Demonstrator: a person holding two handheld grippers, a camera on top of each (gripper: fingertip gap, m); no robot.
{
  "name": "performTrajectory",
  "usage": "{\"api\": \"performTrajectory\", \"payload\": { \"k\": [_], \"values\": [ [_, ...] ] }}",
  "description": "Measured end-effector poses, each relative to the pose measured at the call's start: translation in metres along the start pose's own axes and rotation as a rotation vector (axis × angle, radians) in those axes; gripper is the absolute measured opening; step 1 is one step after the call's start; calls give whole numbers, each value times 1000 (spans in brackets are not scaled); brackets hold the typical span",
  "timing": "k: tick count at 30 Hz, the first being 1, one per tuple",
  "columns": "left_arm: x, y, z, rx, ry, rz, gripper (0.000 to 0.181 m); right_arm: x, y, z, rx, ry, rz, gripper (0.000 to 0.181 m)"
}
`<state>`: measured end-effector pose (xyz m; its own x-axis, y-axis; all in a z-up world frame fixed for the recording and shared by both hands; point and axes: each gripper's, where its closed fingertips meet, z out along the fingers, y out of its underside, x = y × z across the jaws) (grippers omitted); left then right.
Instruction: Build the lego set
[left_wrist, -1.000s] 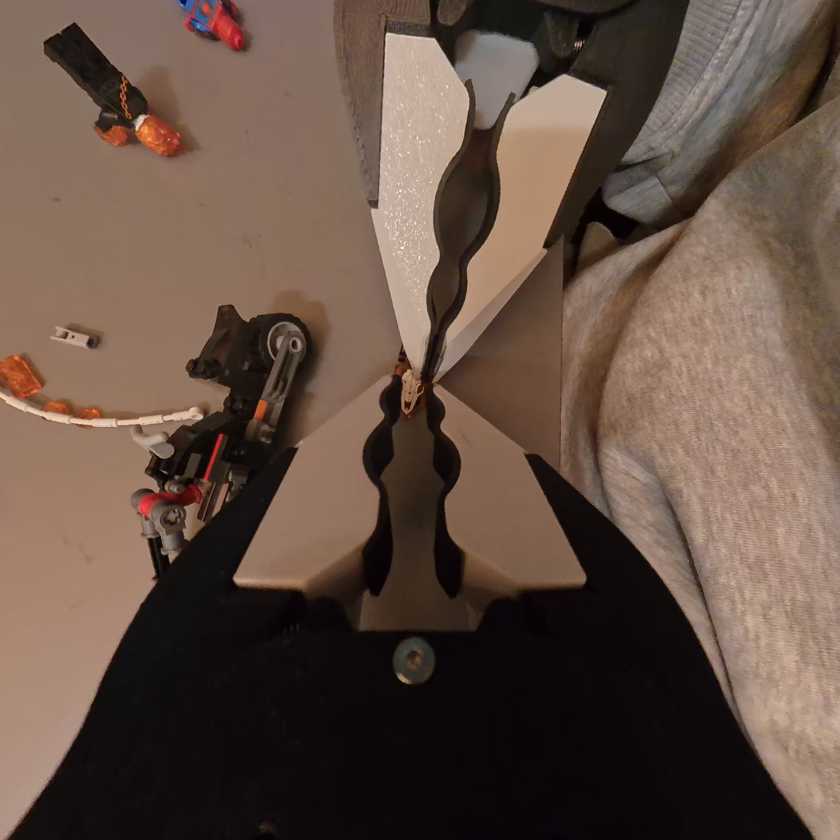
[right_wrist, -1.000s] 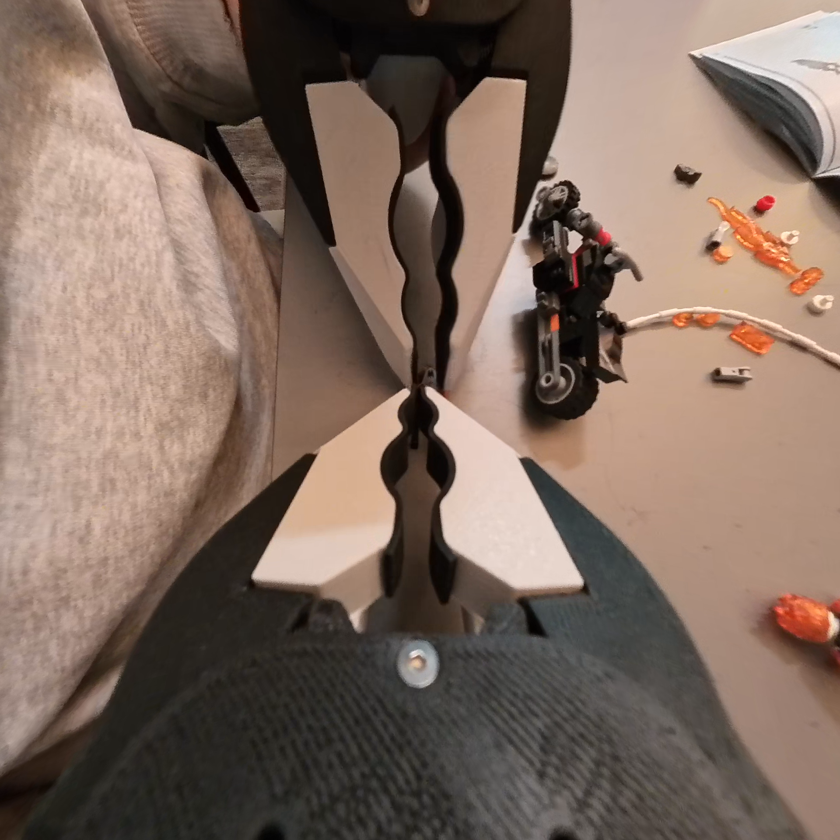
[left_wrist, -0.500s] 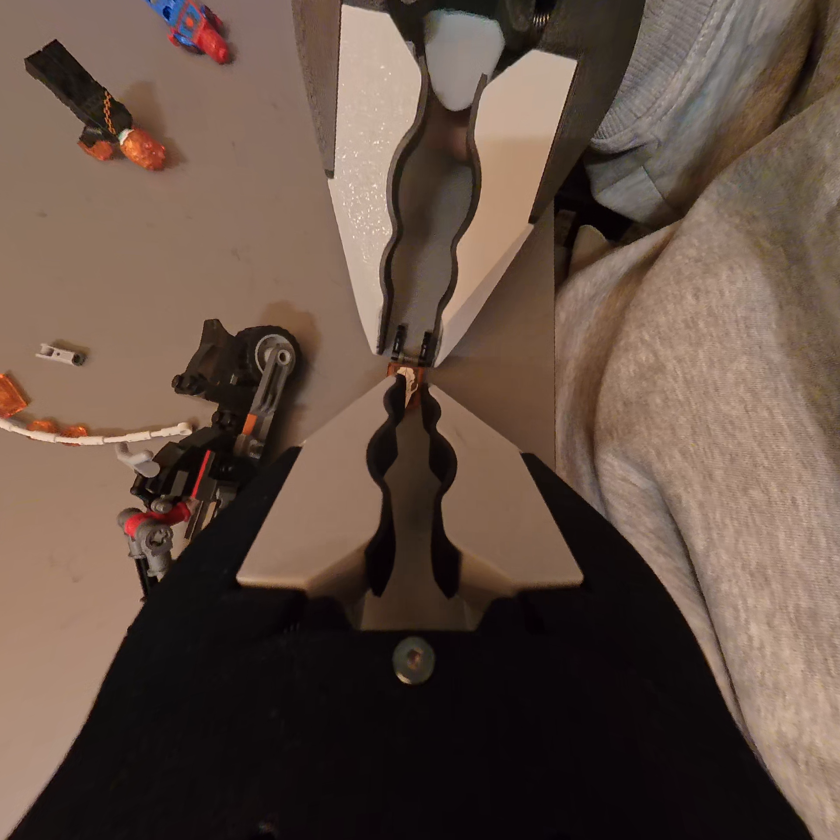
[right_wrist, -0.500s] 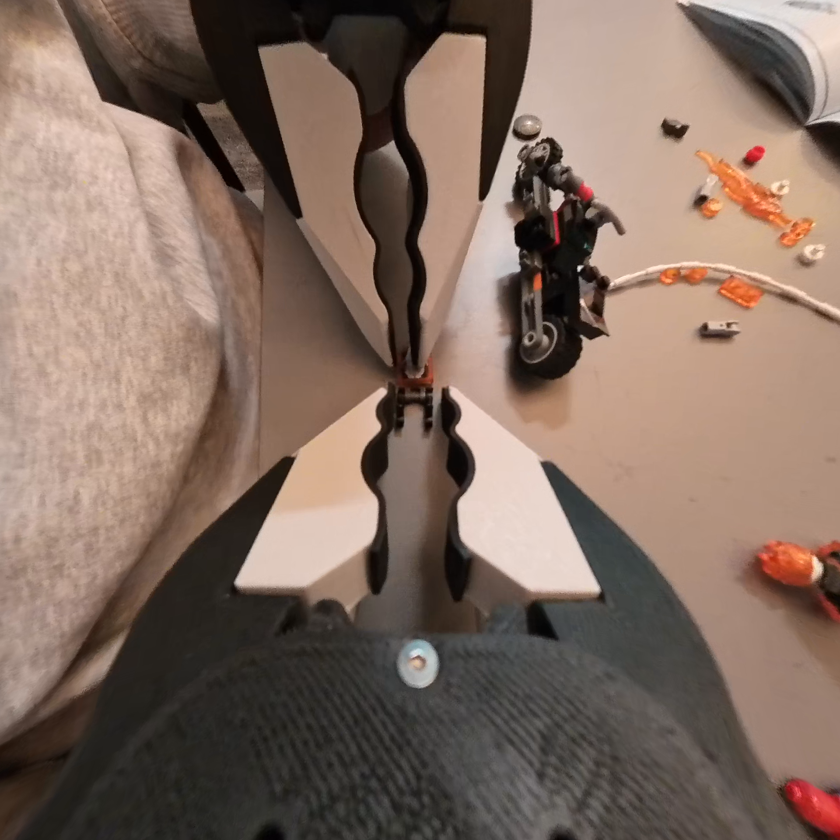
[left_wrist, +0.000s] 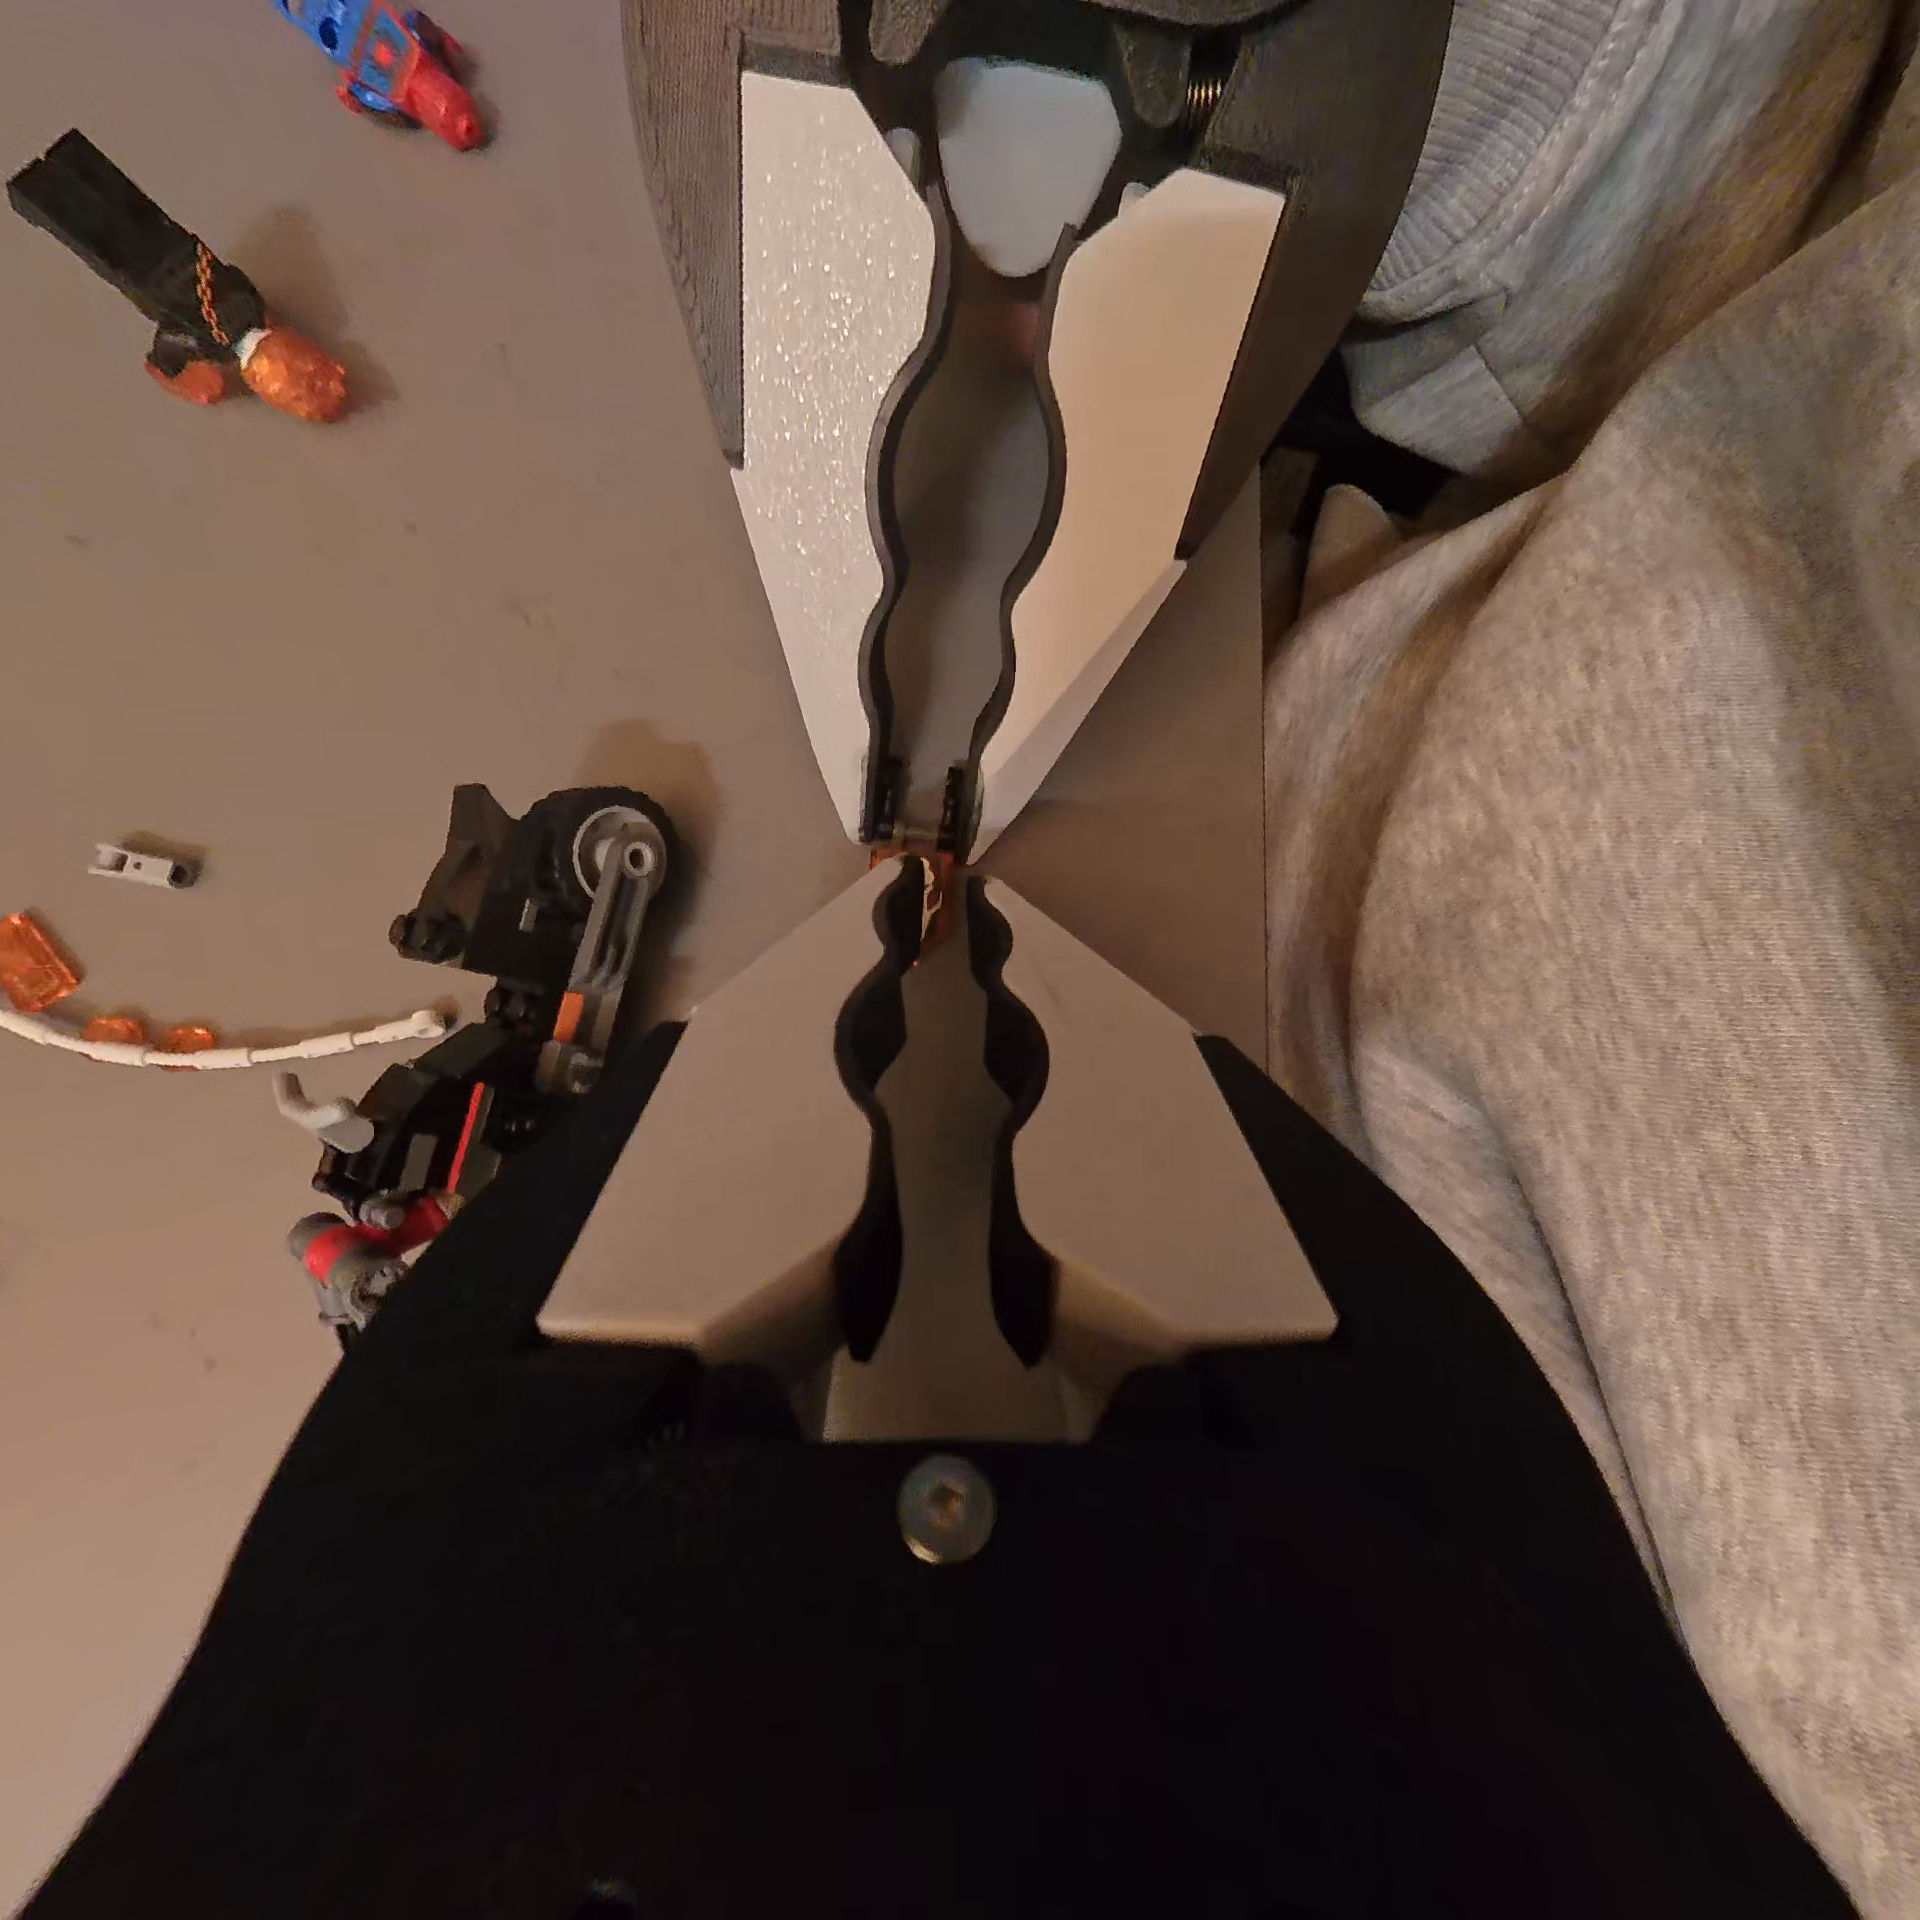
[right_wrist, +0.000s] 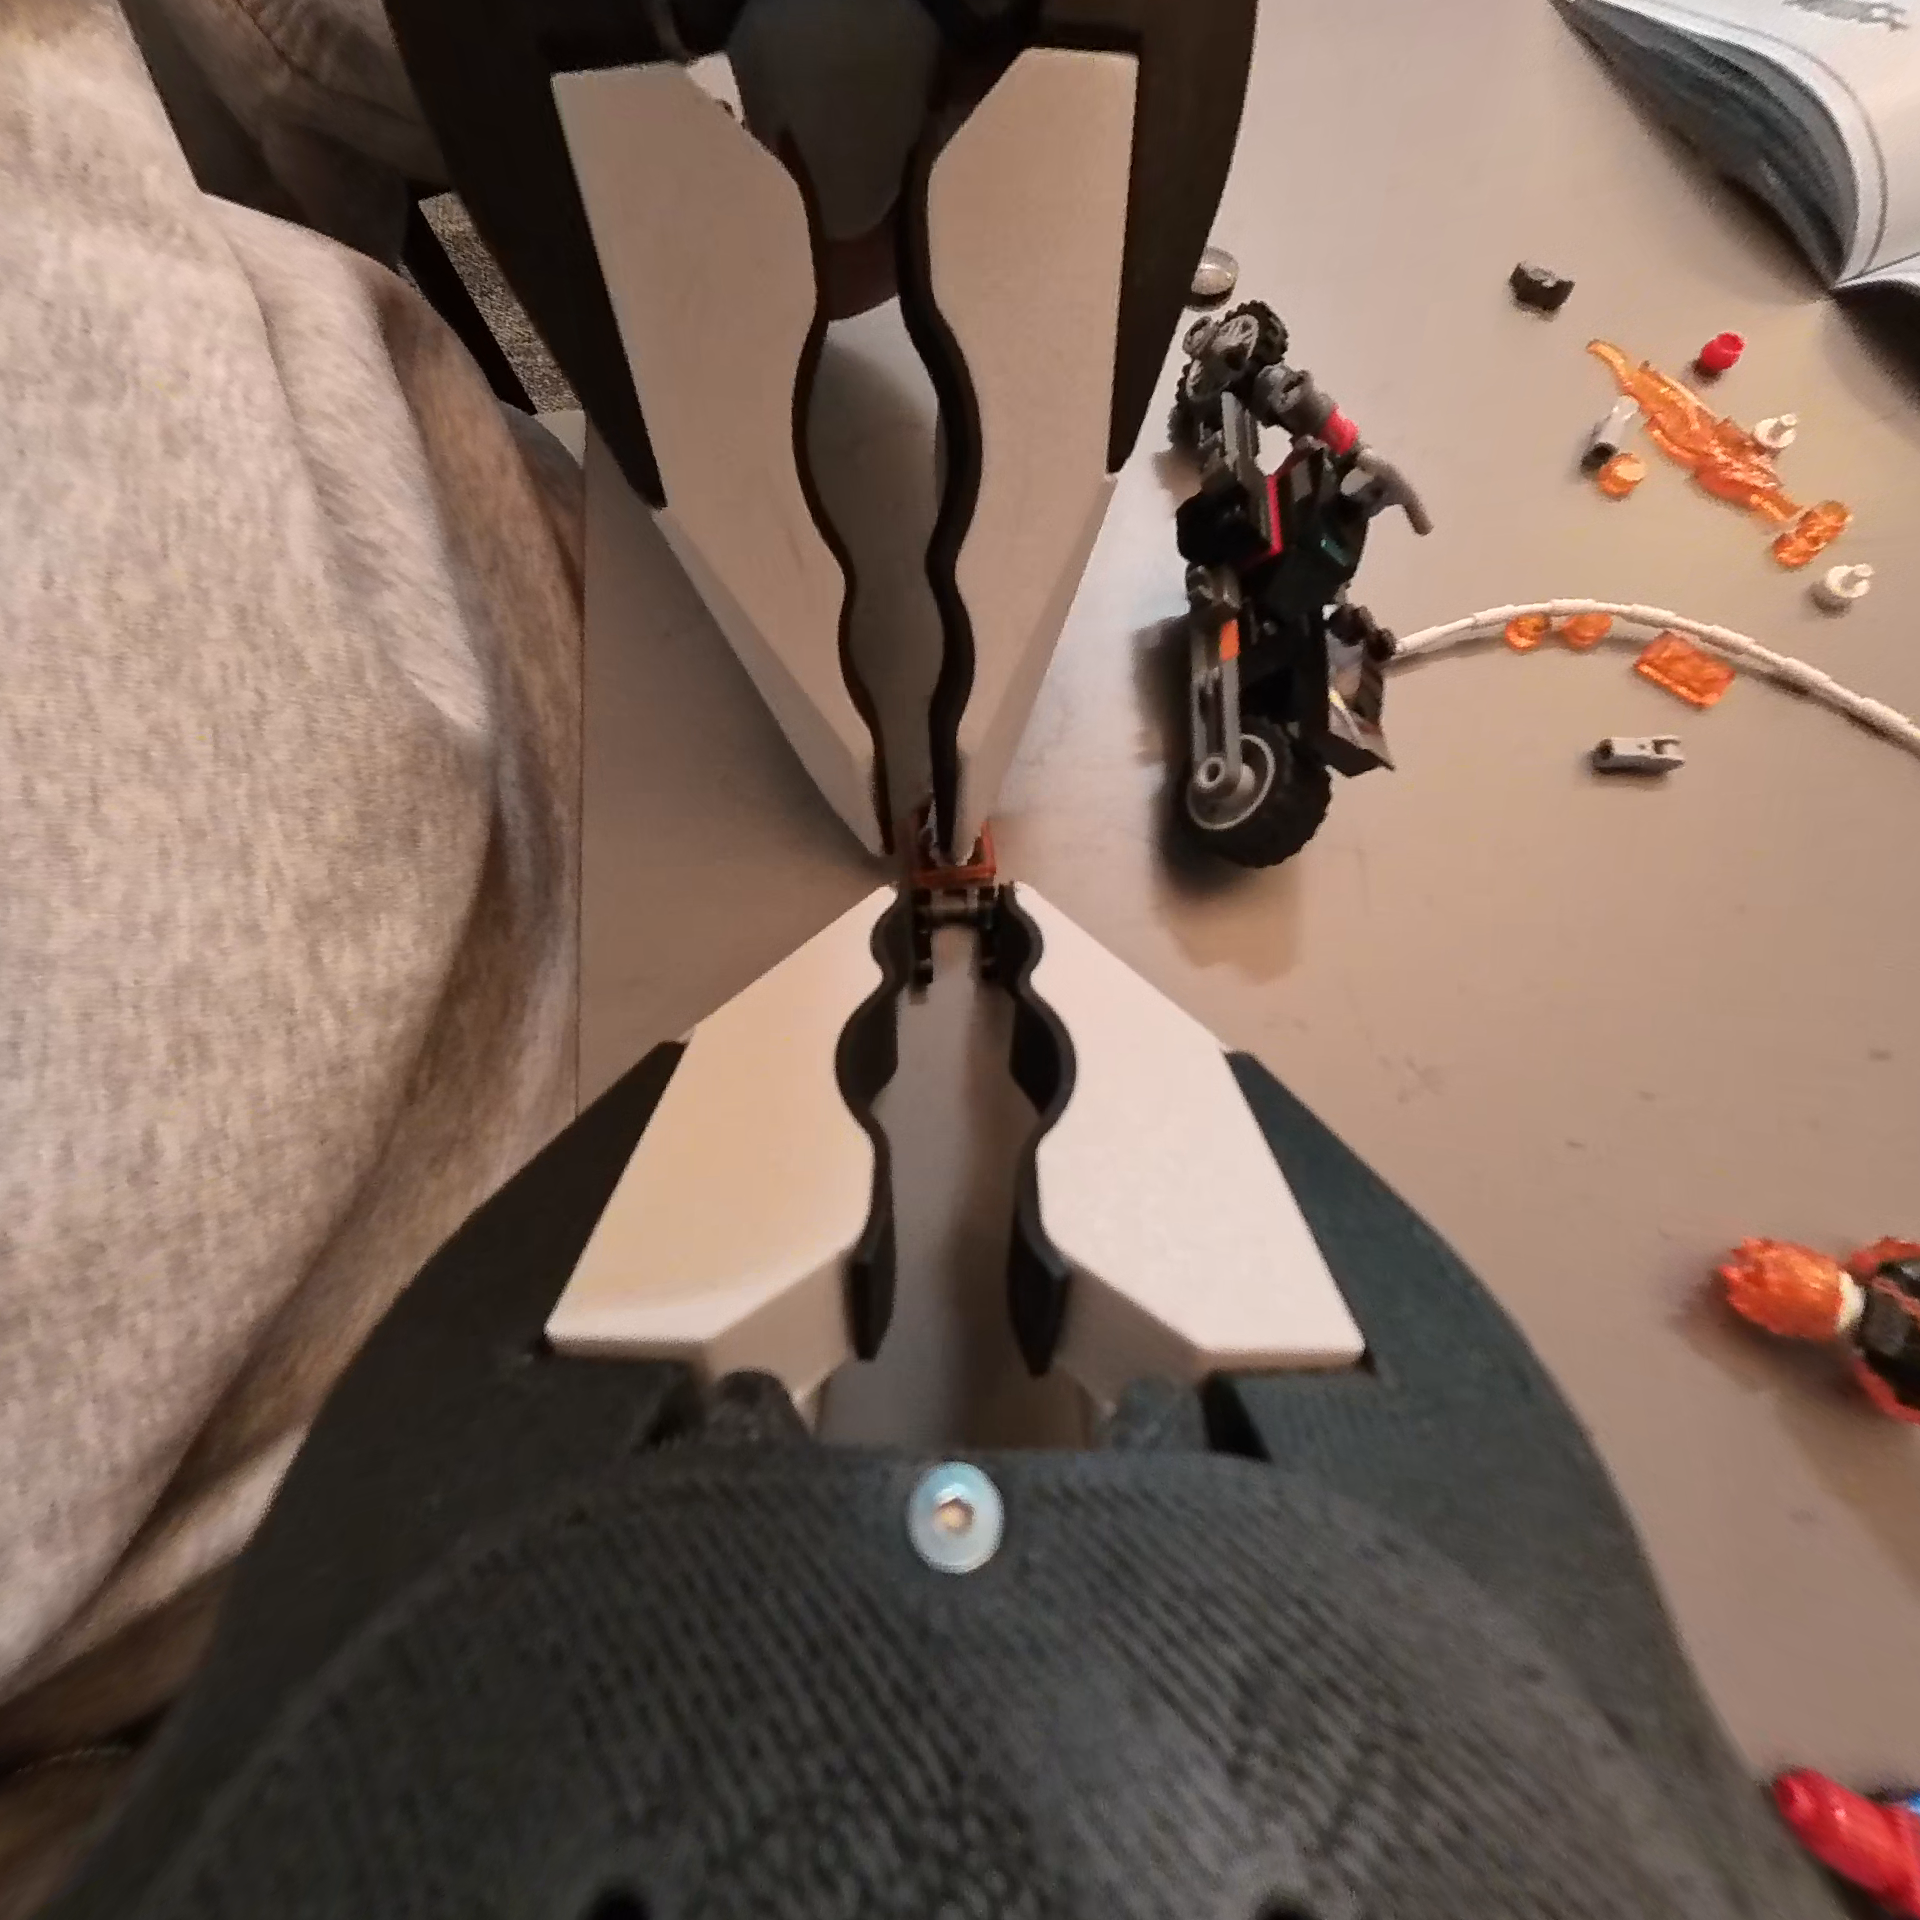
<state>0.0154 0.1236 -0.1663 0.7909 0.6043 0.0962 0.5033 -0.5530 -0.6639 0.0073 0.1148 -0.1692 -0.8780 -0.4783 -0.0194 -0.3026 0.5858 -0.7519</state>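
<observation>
Left gripper (left_wrist: 928, 902): jaws nearly closed, pinching a small orange-and-white piece (left_wrist: 932, 896) at the very tips; the same piece shows in the right wrist view at the far gripper's tips (right_wrist: 940, 836).
Right gripper (right_wrist: 953, 928): jaws parted only as far as the piece they hold, a small black part with two prongs and an orange bar (right_wrist: 951, 902) gripped across its width at the tips.
Change over the last second: the right gripper's jaws, pressed almost together a second ago, now stand wider, and the pronged part sits between them; half a second ago it was already so, and the two grippers have shifted only slightly since.
Relation of the two pieces: tip to tip, touching or nearly so, above the table edge in front of the person's grey sleeve (left_wrist: 1621, 935); whether they are clicked together cannot be told.
Meaning for the task: judged a joining or hand-over of a small sub-assembly, mid-step.
Motorcycle (right_wrist: 1273, 613): lies on its side on the table (right_wrist: 1455, 987), near but apart from both grippers, untouched.
Loose parts: white chain (right_wrist: 1662, 649), orange flame pieces (right_wrist: 1704, 447), a grey connector (right_wrist: 1636, 754), a flame-headed figure (left_wrist: 187, 301), an instruction booklet (right_wrist: 1787, 135).
</observation>
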Motion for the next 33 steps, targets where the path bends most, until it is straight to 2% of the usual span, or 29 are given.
{"api": "performTrajectory", "payload": {
  "k": [8,19,33],
  "values": [
    [-7,1,-2,-3,-41,-10,15,0,0,1,0,-2,3,13],
    [-10,3,3,-11,-33,-30,13,1,1,2,0,-5,6,13],
    [-10,6,4,-190,-29,-15,12,0,0,5,-1,-18,4,13]
  ]
}}
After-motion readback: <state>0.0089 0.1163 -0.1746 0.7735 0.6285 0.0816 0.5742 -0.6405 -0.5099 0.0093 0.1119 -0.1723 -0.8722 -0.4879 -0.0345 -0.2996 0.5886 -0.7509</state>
